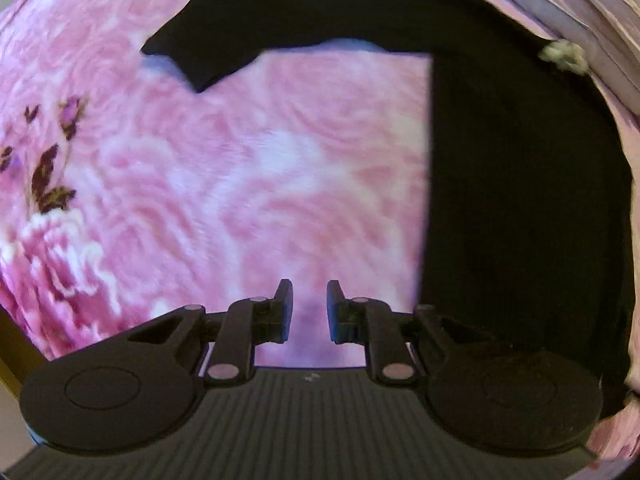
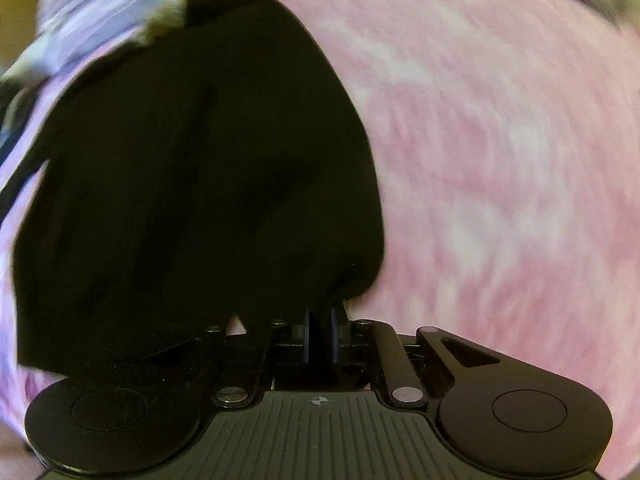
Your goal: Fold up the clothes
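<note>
Black garment on a pink floral blanket.
Right gripper jaws pinch its edge; left gripper jaws hold nothing, slightly parted.

Both wrist cameras look down along their fingers, close above a pink bedspread, sharing the black garment.

Pink floral bedspread, black garment spread on it, small pale scrap at garment's edge
</note>
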A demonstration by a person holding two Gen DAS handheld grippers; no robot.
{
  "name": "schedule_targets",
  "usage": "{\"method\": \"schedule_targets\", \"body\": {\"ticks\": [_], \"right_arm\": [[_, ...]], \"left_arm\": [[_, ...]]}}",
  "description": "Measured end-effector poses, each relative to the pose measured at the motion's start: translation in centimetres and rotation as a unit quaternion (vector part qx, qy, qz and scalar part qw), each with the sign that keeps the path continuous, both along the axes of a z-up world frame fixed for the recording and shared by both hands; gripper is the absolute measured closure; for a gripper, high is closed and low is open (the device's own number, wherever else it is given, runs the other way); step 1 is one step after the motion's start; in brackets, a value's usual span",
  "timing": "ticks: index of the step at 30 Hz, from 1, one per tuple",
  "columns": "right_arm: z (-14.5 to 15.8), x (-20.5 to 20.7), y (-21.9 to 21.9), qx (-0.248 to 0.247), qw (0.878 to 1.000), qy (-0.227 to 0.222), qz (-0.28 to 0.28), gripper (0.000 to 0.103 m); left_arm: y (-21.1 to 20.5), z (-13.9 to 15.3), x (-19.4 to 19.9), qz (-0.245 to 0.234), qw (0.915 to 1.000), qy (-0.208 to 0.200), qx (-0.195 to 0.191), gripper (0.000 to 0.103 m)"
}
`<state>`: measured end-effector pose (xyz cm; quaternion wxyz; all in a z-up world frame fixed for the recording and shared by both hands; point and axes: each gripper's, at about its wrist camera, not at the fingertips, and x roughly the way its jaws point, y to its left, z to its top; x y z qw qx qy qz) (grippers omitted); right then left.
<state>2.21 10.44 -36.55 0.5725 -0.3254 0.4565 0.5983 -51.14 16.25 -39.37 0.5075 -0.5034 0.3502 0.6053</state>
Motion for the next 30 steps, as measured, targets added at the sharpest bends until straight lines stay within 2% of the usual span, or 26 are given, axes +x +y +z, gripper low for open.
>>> {"method": "schedule_targets", "body": {"ticks": [2, 4, 5, 8, 9, 10, 11, 12, 13, 14, 15, 17, 19, 21, 23, 25, 27, 30], "right_arm": [[3.4, 2.6, 1.0, 0.045, 0.998, -0.035, 0.011, 0.097], [7.0, 6.7, 2.4, 0.09, 0.992, -0.091, 0.011, 0.097], [8.4, 8.6, 3.2, 0.108, 0.986, -0.126, 0.01, 0.097], [11.0, 14.4, 7.0, 0.157, 0.956, -0.246, 0.007, 0.096], [11.3, 16.4, 8.6, 0.162, 0.95, -0.265, -0.004, 0.091], [11.2, 18.4, 10.3, 0.151, 0.951, -0.271, -0.021, 0.085], [10.9, 19.6, 11.5, 0.135, 0.953, -0.269, -0.039, 0.071], [10.5, 20.6, 12.4, 0.123, 0.954, -0.267, -0.068, 0.064], [10.3, 21.0, 12.5, 0.118, 0.954, -0.259, -0.091, 0.063], [10.0, 21.0, 12.3, 0.121, 0.958, -0.237, -0.107, 0.059], [9.3, 20.4, 11.4, 0.125, 0.966, -0.195, -0.113, 0.053], [7.4, 18.6, 9.4, 0.108, 0.98, -0.117, -0.115, 0.05], [4.6, 15.5, 6.7, 0.071, 0.991, -0.013, -0.11, 0.05], [1.5, 11.7, 3.6, 0.024, 0.99, 0.095, -0.099, 0.05], [-1.0, 7.6, 1.0, -0.024, 0.982, 0.173, -0.075, 0.05], [-2.6, 3.9, -1.3, -0.058, 0.972, 0.22, -0.06, 0.05], [-3.4, 1.6, -2.5, -0.073, 0.965, 0.245, -0.057, 0.05], [-4.1, -0.1, -3.3, -0.052, 0.966, 0.241, -0.074, 0.05]], "left_arm": [[-1.0, 1.6, 1.0, -0.005, 0.9997, 0.013, 0.02, 0.089], [-1.5, 2.5, 1.6, -0.006, 0.9989, 0.029, 0.037, 0.089], [-1.8, 3.0, 1.8, -0.007, 0.9985, 0.032, 0.044, 0.089], [-2.1, 3.7, 2.5, -0.016, 0.9976, 0.031, 0.06, 0.086], [-2.2, 3.6, 2.9, -0.019, 0.9974, 0.03, 0.063, 0.085], [-2.4, 3.6, 3.4, -0.022, 0.9973, 0.028, 0.065, 0.083], [-2.5, 3.4, 3.7, -0.025, 0.9973, 0.026, 0.064, 0.083], [-2.6, 3.1, 4.0, -0.029, 0.9973, 0.024, 0.062, 0.083], [-2.8, 2.8, 4.3, -0.033, 0.9974, 0.025, 0.06, 0.082], [-2.9, 2.5, 4.3, -0.035, 0.9974, 0.025, 0.059, 0.081], [-3.0, 2.1, 4.3, -0.035, 0.9976, 0.023, 0.056, 0.081], [-3.4, 1.5, 4.0, -0.027, 0.9982, 0.018, 0.051, 0.08], [-3.9, 0.8, 3.4, -0.016, 0.999, -0.005, 0.042, 0.08], [-4.4, 0.2, 2.9, -0.011, 0.9988, -0.029, 0.037, 0.08], [-4.9, -0.4, 2.7, -0.009, 0.9983, -0.048, 0.032, 0.08], [-5.2, -1.0, 2.5, 0.0, 0.9965, -0.079, 0.027, 0.078], [-5.4, -1.8, 2.3, 0.012, 0.9934, -0.111, 0.026, 0.076], [-5.1, -3.4, 2.4, 0.028, 0.9878, -0.152, 0.02, 0.075]]}}
